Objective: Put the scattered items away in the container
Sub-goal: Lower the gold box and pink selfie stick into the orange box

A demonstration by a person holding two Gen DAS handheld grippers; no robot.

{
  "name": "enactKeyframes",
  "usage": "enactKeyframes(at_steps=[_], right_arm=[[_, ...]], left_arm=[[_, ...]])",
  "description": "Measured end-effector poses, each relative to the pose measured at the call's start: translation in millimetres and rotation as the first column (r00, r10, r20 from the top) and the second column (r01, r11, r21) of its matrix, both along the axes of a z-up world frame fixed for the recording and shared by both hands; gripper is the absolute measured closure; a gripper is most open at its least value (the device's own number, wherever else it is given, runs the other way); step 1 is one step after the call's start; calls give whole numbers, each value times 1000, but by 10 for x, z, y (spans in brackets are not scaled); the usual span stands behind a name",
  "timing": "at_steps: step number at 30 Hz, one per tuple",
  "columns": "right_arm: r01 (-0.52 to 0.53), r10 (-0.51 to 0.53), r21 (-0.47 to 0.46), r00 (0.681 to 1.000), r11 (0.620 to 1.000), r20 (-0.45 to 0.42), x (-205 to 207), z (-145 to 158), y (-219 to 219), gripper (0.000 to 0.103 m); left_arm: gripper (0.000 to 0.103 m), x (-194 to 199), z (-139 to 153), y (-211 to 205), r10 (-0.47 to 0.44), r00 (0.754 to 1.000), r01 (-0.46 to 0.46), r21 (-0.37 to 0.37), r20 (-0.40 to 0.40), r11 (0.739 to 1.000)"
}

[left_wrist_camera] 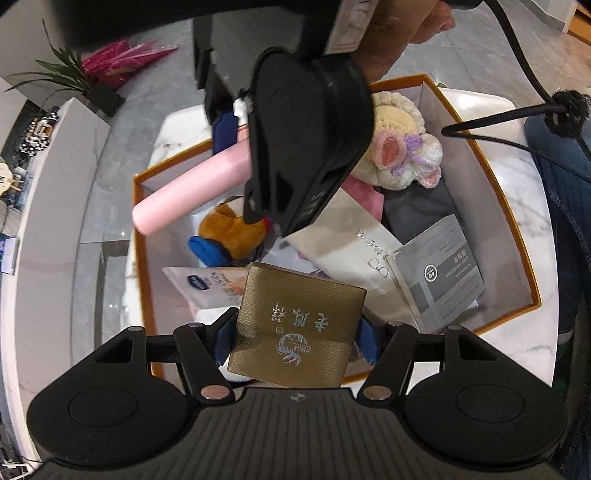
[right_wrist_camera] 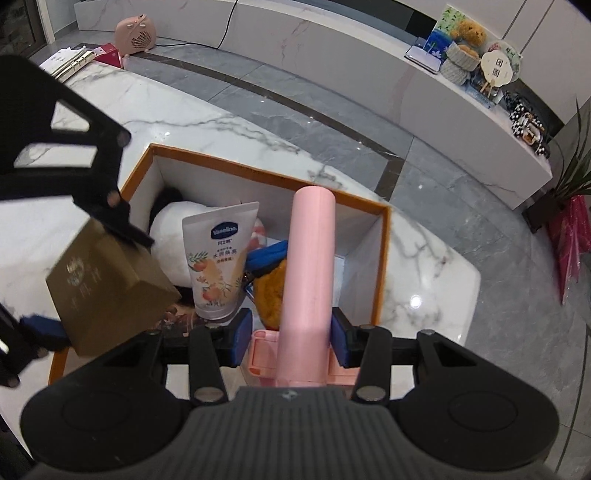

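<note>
We hold both grippers steeply nose-down, close together. Our left gripper (left_wrist_camera: 295, 332) has its blue pads (left_wrist_camera: 223, 341) pressed against the two sides of a gold box (left_wrist_camera: 295, 325), jaws fairly wide. Our right gripper (right_wrist_camera: 291, 336) clamps a pink tube (right_wrist_camera: 306, 288) between its pads (right_wrist_camera: 242, 338), jaws narrow. From the left wrist view, the right gripper's black body crosses just ahead, with our hand (left_wrist_camera: 402, 33) wrapped around it at the top edge.
</note>
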State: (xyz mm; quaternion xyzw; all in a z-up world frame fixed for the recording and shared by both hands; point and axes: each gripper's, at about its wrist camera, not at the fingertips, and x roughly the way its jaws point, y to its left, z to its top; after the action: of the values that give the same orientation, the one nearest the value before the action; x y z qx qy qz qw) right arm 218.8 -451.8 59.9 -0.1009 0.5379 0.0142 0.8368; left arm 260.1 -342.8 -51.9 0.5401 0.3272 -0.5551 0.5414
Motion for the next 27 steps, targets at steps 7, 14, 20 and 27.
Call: enactKeyframes(at_steps=[7,14,20,27], right_arm=[[29,-29,26,999,999,-15,73,-176,-104,55],[34,-33,38,999,999,-27,119,-318,-130,55],[35,-34,38,999,999,-27,180,-361,-110,54],[49,-48,37,998,998,-31,232,-435,-125,53]], left_arm=[[28,45,-207,-53,13,1000,-12,29,-28,1000],[28,83,-354,-51,19,999,-17,53,-48,998],[28,147,-410,-72,32,998,-29,58,-59,998],[28,156,-538,-57,40,998,-35,84,-56,996]])
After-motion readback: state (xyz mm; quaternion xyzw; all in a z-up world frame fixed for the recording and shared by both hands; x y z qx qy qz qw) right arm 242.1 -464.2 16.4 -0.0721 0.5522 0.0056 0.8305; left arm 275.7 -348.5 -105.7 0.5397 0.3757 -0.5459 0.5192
